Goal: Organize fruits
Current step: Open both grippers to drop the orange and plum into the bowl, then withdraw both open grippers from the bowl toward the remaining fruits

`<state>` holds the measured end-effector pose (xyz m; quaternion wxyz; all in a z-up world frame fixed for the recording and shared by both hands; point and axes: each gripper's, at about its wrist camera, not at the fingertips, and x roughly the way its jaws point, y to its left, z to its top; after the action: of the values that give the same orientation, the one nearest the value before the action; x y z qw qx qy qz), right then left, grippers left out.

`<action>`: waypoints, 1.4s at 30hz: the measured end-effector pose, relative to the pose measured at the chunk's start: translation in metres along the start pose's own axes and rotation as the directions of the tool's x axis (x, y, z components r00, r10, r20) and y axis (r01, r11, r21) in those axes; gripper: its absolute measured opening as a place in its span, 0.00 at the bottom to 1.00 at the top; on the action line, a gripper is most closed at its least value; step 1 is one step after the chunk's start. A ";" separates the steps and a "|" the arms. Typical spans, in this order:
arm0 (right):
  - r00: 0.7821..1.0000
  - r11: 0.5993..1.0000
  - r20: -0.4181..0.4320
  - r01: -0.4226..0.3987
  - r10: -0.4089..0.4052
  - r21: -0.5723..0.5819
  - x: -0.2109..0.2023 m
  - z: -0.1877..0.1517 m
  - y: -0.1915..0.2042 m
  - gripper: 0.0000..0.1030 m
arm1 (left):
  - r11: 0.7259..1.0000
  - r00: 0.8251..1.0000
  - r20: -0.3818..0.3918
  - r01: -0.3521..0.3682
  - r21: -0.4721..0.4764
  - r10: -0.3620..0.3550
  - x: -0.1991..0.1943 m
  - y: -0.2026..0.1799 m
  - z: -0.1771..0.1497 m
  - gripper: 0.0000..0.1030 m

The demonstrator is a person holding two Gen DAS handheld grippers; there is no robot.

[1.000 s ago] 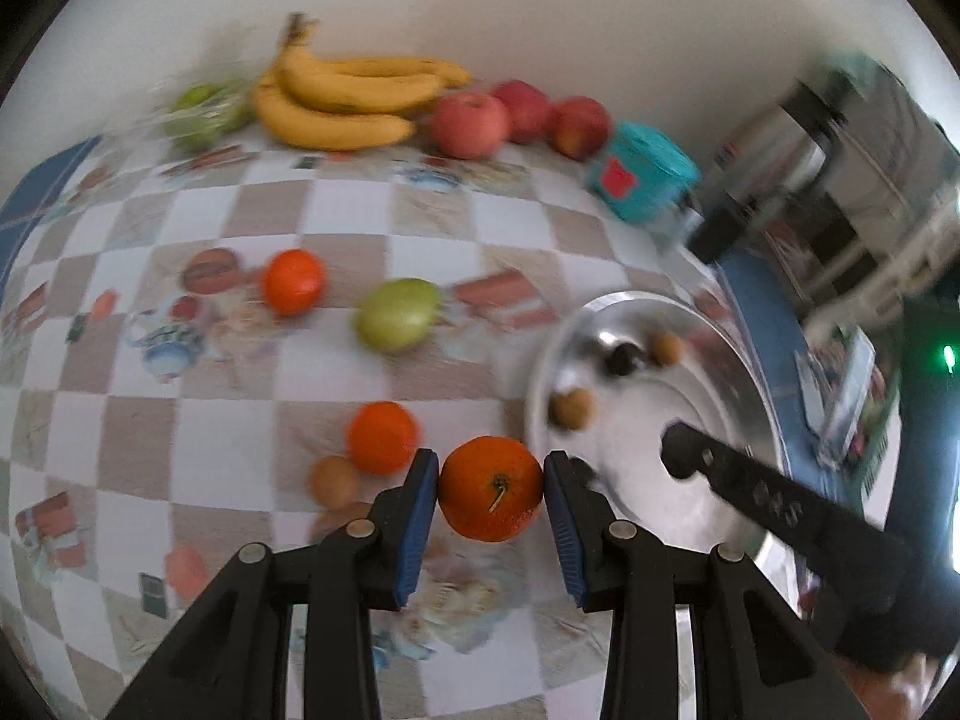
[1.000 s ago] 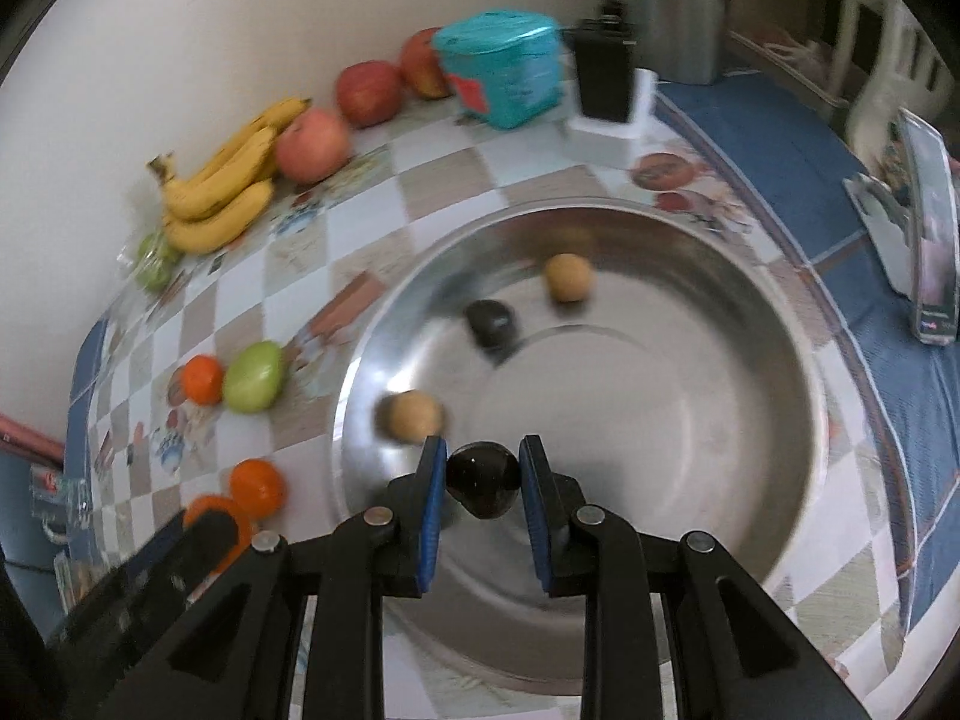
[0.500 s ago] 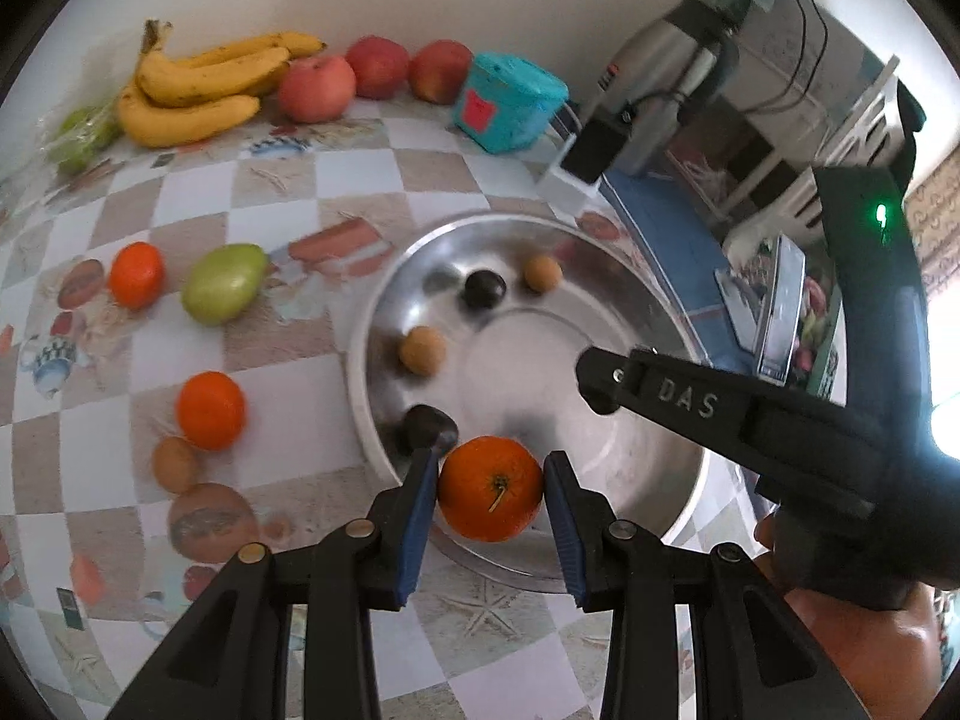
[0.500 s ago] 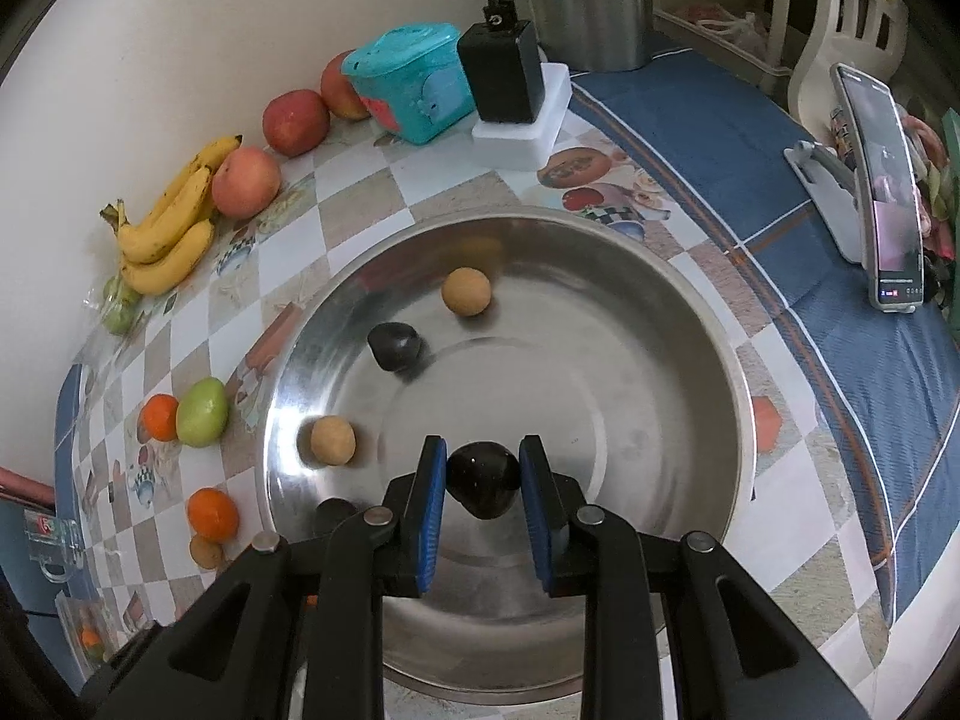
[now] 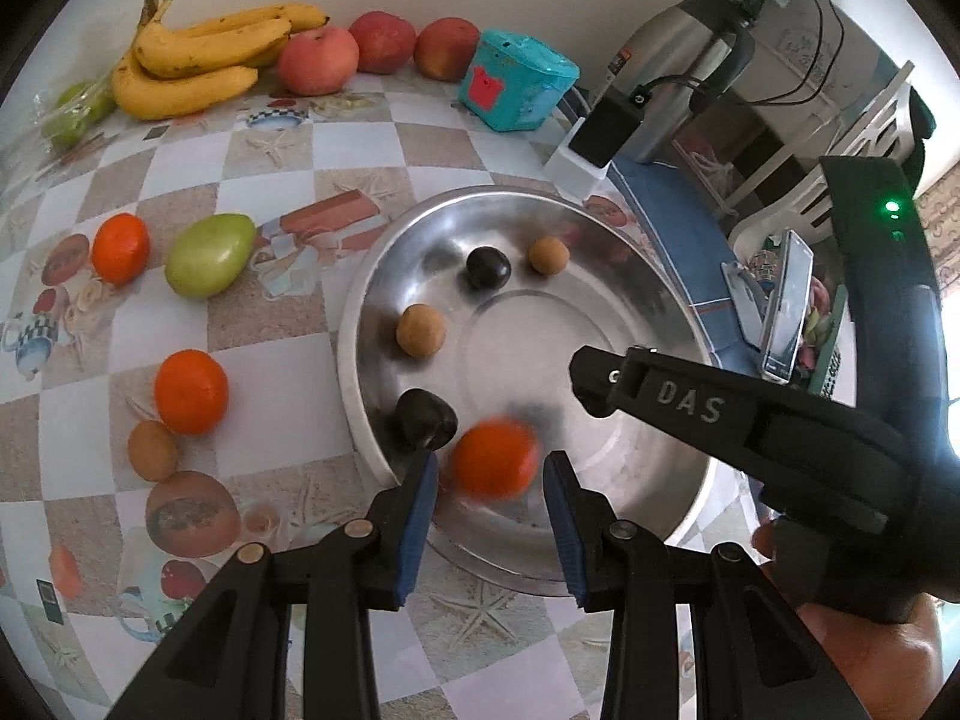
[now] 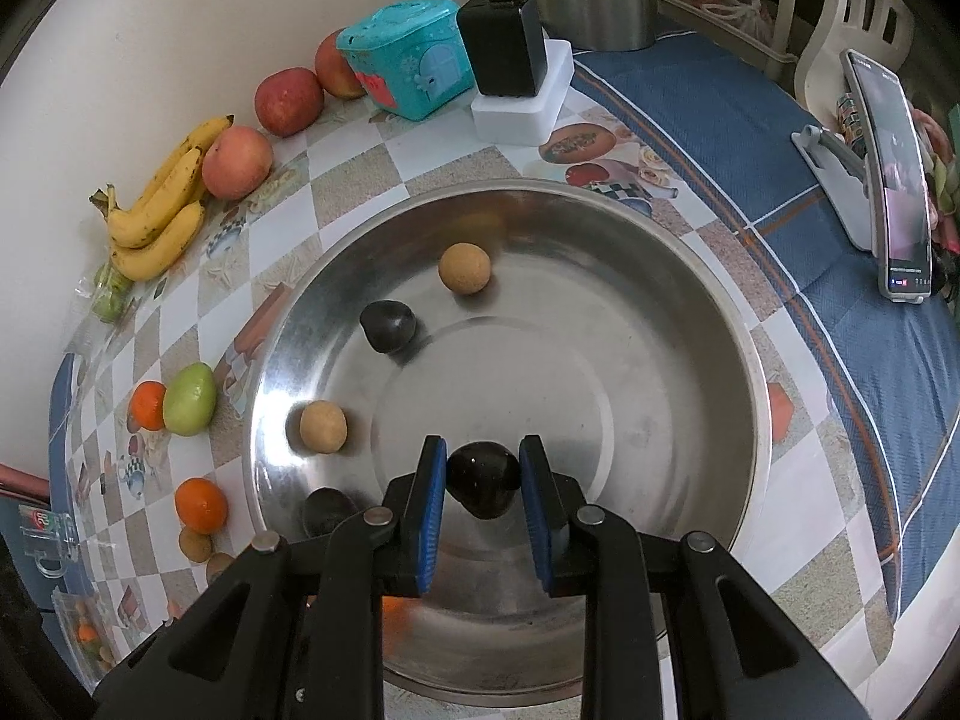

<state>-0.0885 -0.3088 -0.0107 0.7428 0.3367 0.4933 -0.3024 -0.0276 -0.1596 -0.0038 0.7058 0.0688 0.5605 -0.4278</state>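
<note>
A steel bowl holds two tan round fruits and dark plums. My left gripper is open over the bowl's near rim; a blurred orange drops between its pads, free of them. My right gripper is shut on a dark plum, held above the bowl's floor. The right gripper also shows in the left wrist view.
On the checked tablecloth left of the bowl lie two oranges, a green mango and a small brown fruit. Bananas, apples, a teal box, a charger and a kettle stand at the back. A phone stands right.
My left gripper has opened and let go of the orange, which falls into the bowl. The right gripper still holds its plum, slightly lower over the bowl.
</note>
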 end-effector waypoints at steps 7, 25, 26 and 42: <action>1.000 1.000 0.001 0.006 -0.006 0.010 -0.001 0.002 -0.002 0.34 | 1.000 1.000 0.009 -0.007 -0.011 0.007 -0.003 0.003 0.001 0.39; 0.999 0.999 0.027 0.040 -0.040 -0.011 -0.004 0.002 0.004 0.77 | 0.918 0.959 0.026 -0.261 -0.297 0.281 -0.022 0.075 0.004 0.81; 0.999 0.999 0.030 0.041 -0.040 -0.015 -0.004 0.002 0.005 0.77 | 0.910 0.955 0.031 -0.272 -0.315 0.296 -0.025 0.081 0.004 0.81; 0.999 0.983 0.034 0.020 -0.014 -0.182 -0.010 -0.015 0.060 0.77 | 0.736 0.900 -0.014 -0.364 -0.571 0.435 -0.062 0.158 -0.009 0.94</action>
<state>-0.0528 -0.2600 0.0060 0.7760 0.2580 0.5096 -0.2677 0.0729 -0.0233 -0.0145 0.8021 -0.0484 0.5890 -0.0859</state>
